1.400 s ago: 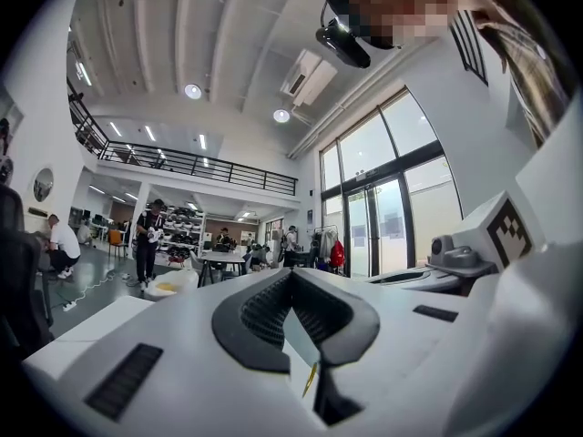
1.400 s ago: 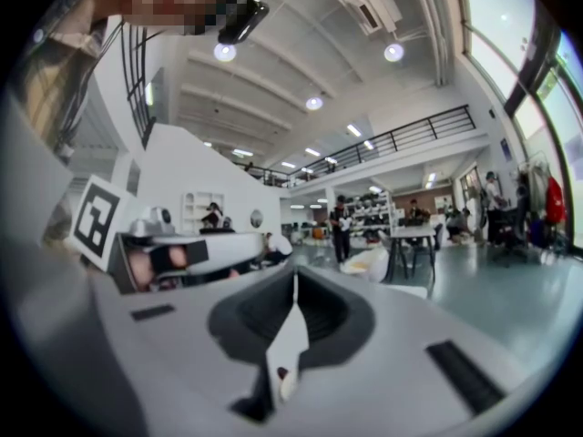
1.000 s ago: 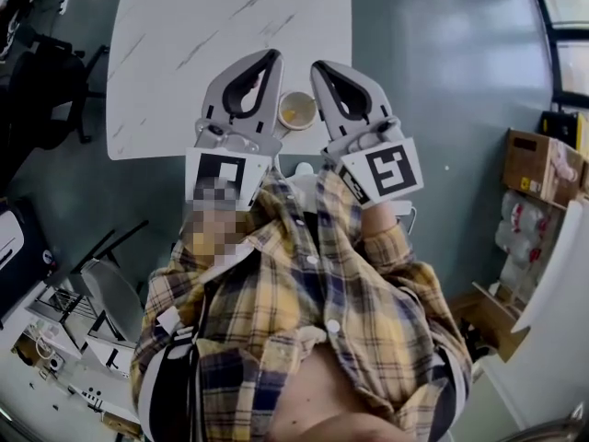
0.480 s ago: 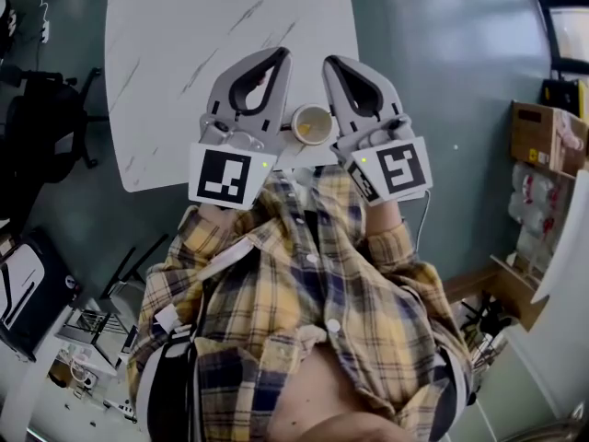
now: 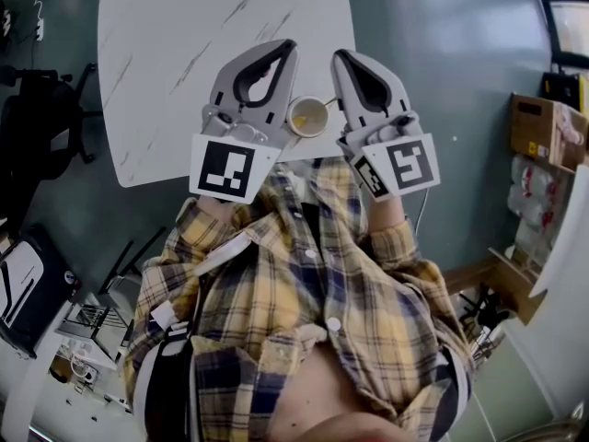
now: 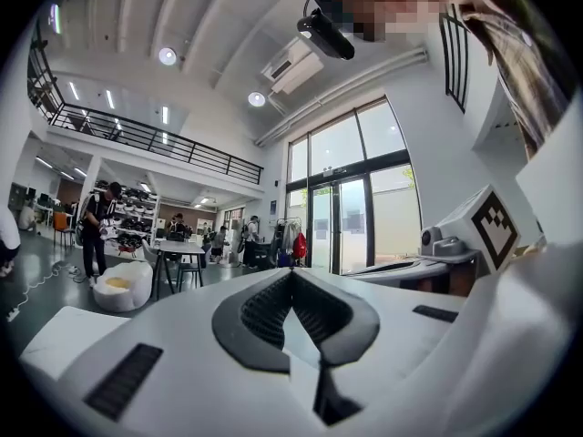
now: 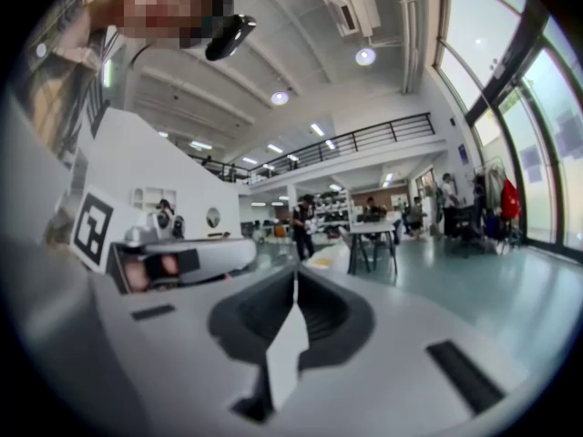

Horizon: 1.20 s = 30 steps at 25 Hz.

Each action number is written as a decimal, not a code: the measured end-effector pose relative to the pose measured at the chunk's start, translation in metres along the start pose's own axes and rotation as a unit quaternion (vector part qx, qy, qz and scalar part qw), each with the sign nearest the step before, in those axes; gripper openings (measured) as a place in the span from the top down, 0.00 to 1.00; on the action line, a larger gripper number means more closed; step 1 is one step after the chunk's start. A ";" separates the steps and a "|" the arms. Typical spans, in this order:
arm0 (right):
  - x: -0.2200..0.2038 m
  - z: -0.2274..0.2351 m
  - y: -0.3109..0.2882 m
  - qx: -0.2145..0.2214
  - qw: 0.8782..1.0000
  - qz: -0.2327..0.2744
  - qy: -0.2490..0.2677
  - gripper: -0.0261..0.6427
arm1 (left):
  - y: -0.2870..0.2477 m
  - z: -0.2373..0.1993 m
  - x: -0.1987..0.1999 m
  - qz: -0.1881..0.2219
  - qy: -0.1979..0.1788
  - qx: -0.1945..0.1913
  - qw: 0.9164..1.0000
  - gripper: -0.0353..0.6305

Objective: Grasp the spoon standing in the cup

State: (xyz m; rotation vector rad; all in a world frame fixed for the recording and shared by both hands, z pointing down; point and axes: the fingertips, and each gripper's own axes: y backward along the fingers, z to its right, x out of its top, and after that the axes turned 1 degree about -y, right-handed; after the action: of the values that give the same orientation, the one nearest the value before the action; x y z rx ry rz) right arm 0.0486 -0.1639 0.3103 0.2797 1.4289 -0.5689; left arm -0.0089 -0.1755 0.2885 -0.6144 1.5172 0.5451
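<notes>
Your left gripper [image 5: 283, 52] and right gripper [image 5: 342, 59] are closed, empty; the cup [image 5: 308, 116] sits between them at 12 o'clock, on the table [image 5: 184, 44].

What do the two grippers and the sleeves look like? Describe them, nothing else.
Both the left gripper and the right gripper are light grey plastic, with curved jaws lined with ribbed black pads. Each carries a white cube with black square markers. The sleeves belong to a plaid shirt in yellow and dark blue.
</notes>
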 end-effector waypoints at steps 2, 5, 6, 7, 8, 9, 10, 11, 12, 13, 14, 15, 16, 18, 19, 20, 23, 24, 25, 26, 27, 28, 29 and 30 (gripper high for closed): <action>0.002 0.004 0.003 0.004 1.000 0.000 0.000 0.91 | -0.003 0.004 0.000 -0.001 -0.001 0.003 1.000 0.92; 0.004 0.010 0.007 0.007 1.000 0.001 -0.002 0.91 | -0.007 0.011 0.002 -0.003 -0.010 0.003 1.000 0.92; 0.004 0.012 0.009 0.006 1.000 0.002 -0.003 0.91 | -0.008 0.014 0.003 -0.004 -0.014 0.001 1.000 0.92; 0.004 0.014 0.011 0.005 1.000 0.003 -0.003 0.91 | -0.009 0.017 0.003 -0.004 -0.016 0.000 1.000 0.92; 0.004 0.016 0.012 0.004 1.000 0.003 -0.004 0.91 | -0.010 0.019 0.003 -0.004 -0.016 -0.001 1.000 0.92; 0.002 0.017 0.011 0.004 1.000 0.002 -0.005 0.91 | -0.010 0.020 0.003 -0.005 -0.015 0.000 1.000 0.92; -0.001 0.018 0.010 0.003 1.000 -0.001 -0.005 0.91 | -0.010 0.019 0.002 -0.005 -0.014 0.002 1.000 0.92; -0.004 0.018 0.010 0.003 1.000 -0.004 -0.006 0.91 | -0.010 0.019 0.000 -0.005 -0.013 0.003 1.000 0.92; -0.007 0.019 0.009 0.003 1.000 -0.007 -0.008 0.91 | -0.010 0.018 -0.001 -0.006 -0.013 0.003 1.000 0.92; -0.009 0.020 0.010 0.002 1.000 -0.009 -0.009 0.91 | -0.011 0.019 -0.002 -0.007 -0.013 0.004 1.000 0.92; -0.010 0.021 0.010 0.002 1.000 -0.011 -0.011 0.91 | -0.012 0.019 -0.003 -0.008 -0.012 0.004 1.000 0.92; -0.012 0.023 0.010 0.002 1.000 -0.012 -0.012 0.91 | -0.014 0.019 -0.003 -0.008 -0.012 0.004 1.000 0.92; -0.013 0.024 0.010 0.002 1.000 -0.014 -0.015 0.91 | -0.015 0.019 -0.003 -0.007 -0.011 0.005 1.000 0.92; -0.015 0.028 0.011 0.002 1.000 -0.015 -0.024 0.91 | -0.018 0.019 -0.004 -0.006 -0.009 0.006 1.000 0.92; -0.016 0.030 0.011 0.001 0.999 -0.016 -0.028 0.91 | -0.018 0.019 -0.005 -0.006 -0.009 0.005 1.000 0.92; -0.018 0.031 0.012 -0.001 0.999 -0.017 -0.030 0.91 | -0.019 0.020 -0.007 -0.007 -0.008 0.005 1.000 0.92; -0.022 0.035 0.014 -0.006 0.999 -0.024 -0.031 0.91 | -0.022 0.022 -0.012 -0.011 -0.004 0.002 1.000 0.92; -0.023 0.037 0.015 -0.008 0.999 -0.026 -0.032 0.91 | -0.023 0.023 -0.013 -0.011 -0.003 0.001 1.000 0.92; -0.024 0.040 0.016 -0.010 0.999 -0.029 -0.032 0.91 | -0.024 0.024 -0.014 -0.011 -0.003 0.000 1.000 0.92; -0.025 0.042 0.016 -0.012 0.999 -0.031 -0.033 0.91 | -0.025 0.025 -0.015 -0.011 -0.003 -0.002 1.000 0.92; -0.027 0.044 0.016 -0.014 0.999 -0.033 -0.034 0.91 | -0.026 0.025 -0.016 -0.011 -0.003 -0.003 1.000 0.92; -0.028 0.045 0.016 -0.016 0.999 -0.036 -0.035 0.91 | -0.027 0.026 -0.017 -0.011 -0.003 -0.004 1.000 0.92; -0.030 0.046 0.017 -0.017 0.998 -0.038 -0.035 0.91 | -0.027 0.026 -0.019 -0.011 -0.002 -0.005 1.000 0.92; -0.031 0.047 0.017 -0.019 0.998 -0.041 -0.036 0.91 | -0.027 0.027 -0.021 -0.012 0.000 -0.005 1.000 0.92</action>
State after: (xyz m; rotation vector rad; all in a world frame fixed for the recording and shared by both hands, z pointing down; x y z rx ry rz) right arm 0.0963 -0.1670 0.3450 0.1699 1.3842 -0.6121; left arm 0.0295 -0.1760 0.3089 -0.6395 1.5055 0.5360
